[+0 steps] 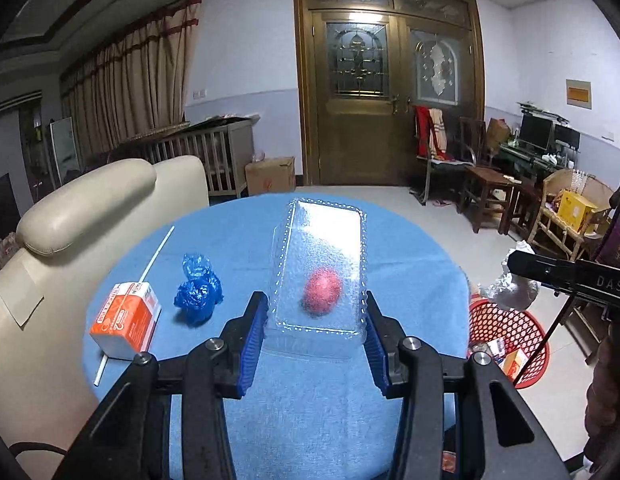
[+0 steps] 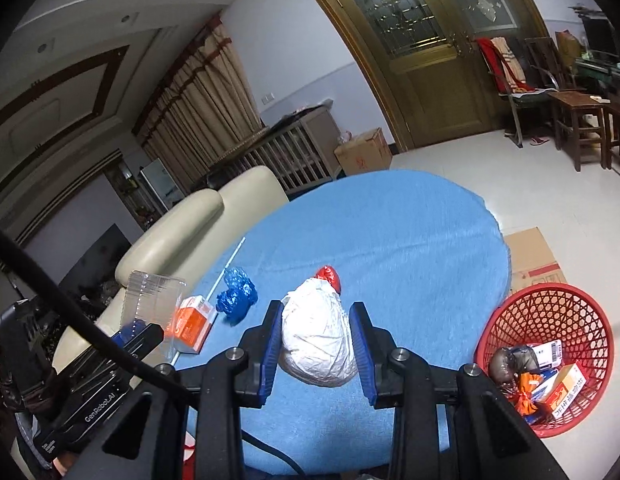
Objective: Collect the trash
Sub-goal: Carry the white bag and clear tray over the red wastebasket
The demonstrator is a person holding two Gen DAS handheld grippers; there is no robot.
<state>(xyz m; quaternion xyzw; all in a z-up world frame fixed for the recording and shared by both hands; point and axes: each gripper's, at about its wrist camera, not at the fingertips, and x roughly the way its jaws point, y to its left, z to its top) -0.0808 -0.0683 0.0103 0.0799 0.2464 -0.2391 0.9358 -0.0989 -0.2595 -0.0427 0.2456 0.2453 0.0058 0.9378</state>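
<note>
My left gripper [image 1: 316, 312] is shut on a clear plastic clamshell box [image 1: 322, 256], held above the blue round table [image 1: 410, 280]; the box also shows in the right wrist view [image 2: 150, 308]. A red foil ball [image 1: 323, 290] shows through the box and lies on the table [image 2: 329, 275]. My right gripper [image 2: 316, 340] is shut on a crumpled white bag [image 2: 318, 340], seen in the left wrist view [image 1: 510, 290] over the red mesh basket [image 1: 506, 340]. A crumpled blue wrapper [image 1: 198, 290], an orange-white carton [image 1: 128, 320] and a white straw [image 1: 156, 254] lie on the table's left.
The red basket [image 2: 550, 320] stands on the floor right of the table and holds several pieces of trash. A cream sofa [image 1: 82, 220] is at the left. A flat cardboard sheet [image 2: 530, 256] lies on the floor. Chairs and a desk [image 1: 510, 168] stand far right.
</note>
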